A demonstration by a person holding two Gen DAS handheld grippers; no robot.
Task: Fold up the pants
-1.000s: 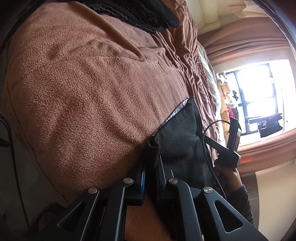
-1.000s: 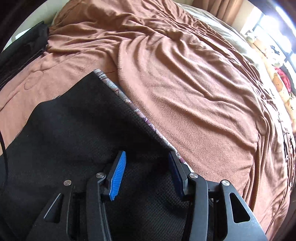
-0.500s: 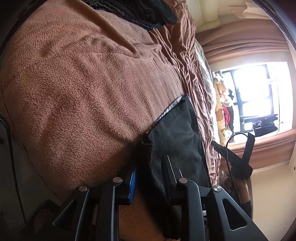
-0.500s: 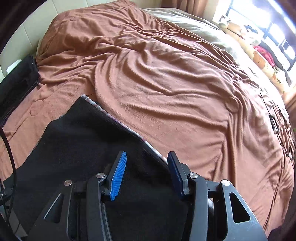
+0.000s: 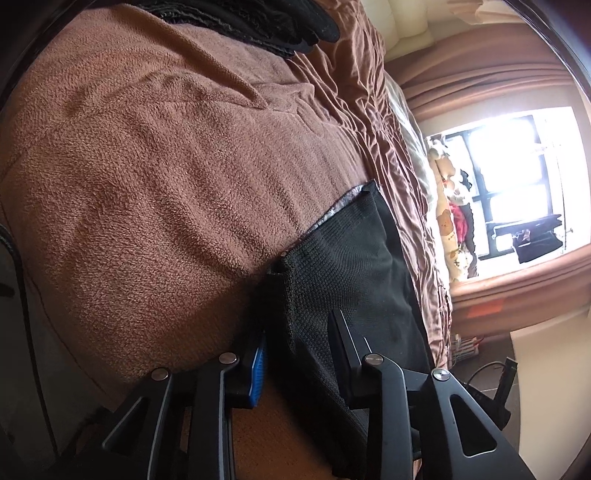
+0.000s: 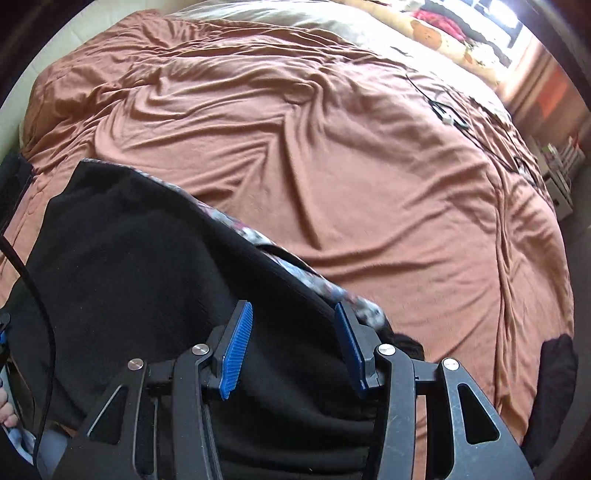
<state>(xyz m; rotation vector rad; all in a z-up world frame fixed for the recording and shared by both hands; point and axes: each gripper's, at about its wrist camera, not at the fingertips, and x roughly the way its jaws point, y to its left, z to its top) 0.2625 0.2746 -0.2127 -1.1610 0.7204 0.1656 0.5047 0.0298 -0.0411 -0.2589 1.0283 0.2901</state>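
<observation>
Black knit cloth is what both views are centring on: the pants (image 6: 155,280) are lying on the bed, on a brown blanket (image 6: 332,155), near its edge, with a patterned grey lining showing along the far hem. In the right wrist view they are filling the area from 6 to 9 o'clock; in the left wrist view they are running from 6 toward 2 o'clock.

The left tongs (image 5: 299,343) are standing partly open at a corner of the pants. Dark fabric is sitting in the gap, but the blue pad at 7 o'clock is showing clear of it, so nothing appears pinched. My reading is that this corner is lying where it was meant to lie, and the tongs are parted so the cloth can rest flat on the blanket.

The right tongs (image 6: 291,350) are hanging over the pants with their jaws parted about halfway and both blue pads bare. They are gripping nothing. The cloth beneath is blurred along the hem at 5 o'clock.

The pants appear doubled into a compact shape, so the fold is probably well along. A pile of other dark clothes (image 5: 258,22) is resting at 12 o'clock in the left view, well apart, perhaps placed there to keep the working area free.
</observation>
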